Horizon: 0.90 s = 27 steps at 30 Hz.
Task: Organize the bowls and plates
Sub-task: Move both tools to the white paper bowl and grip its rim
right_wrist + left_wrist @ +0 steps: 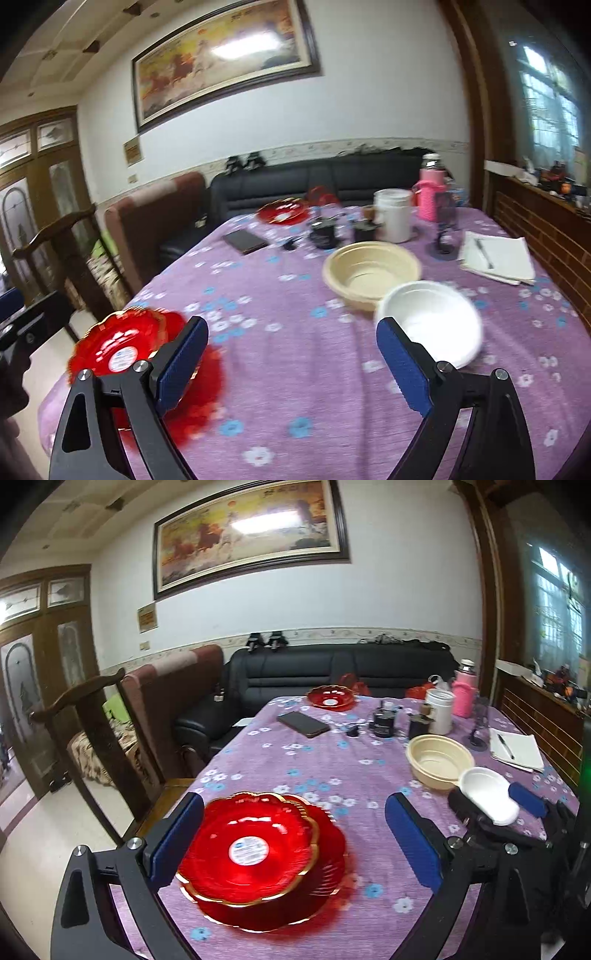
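Left gripper (295, 843) spread wide, gripping nothing, astride the red plates (258, 856) stacked at the near table (295, 760) edge. Right gripper (291, 363) likewise agape and empty, white bowl (430, 321) just past its right finger. Beige bowl (371, 273) touching the white one; third red plate (284, 212) at the far end. Plates glossy, scalloped, gold-rimmed: probably stiff, slippery, brittle; best pinched at the rim. Bowls likely light, thin-walled; same hold.
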### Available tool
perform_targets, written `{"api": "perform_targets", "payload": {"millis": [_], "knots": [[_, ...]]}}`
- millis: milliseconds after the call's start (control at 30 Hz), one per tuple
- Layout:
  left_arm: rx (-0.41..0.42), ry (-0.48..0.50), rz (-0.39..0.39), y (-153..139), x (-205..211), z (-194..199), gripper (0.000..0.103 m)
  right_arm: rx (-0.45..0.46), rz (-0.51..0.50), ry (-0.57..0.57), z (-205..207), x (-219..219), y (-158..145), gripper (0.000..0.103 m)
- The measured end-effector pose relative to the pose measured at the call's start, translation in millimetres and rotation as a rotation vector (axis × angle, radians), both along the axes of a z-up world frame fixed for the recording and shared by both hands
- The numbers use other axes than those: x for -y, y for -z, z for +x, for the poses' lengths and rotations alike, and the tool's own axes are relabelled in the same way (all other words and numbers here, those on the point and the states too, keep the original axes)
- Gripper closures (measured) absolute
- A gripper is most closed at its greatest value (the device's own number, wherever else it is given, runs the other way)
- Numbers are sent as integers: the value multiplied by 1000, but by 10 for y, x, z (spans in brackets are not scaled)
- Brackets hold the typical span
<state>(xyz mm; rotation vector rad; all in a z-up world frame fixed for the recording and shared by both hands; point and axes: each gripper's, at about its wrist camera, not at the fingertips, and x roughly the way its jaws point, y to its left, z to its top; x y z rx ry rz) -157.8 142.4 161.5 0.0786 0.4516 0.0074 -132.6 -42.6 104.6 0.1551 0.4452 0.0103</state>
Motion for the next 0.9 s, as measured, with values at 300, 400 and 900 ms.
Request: {"api": "perform_targets", "payload": {"millis": [300,400,900], "knots": [[-25,76,51,50,385,17,5,21,17,138,-133,707,-81,8],[-52,88,74,92,494,62,5,16,32,168,-128,916,-86,8],[-129,114,123,245,844,349,5,-64,67,273,250,1654,40,8]]}}
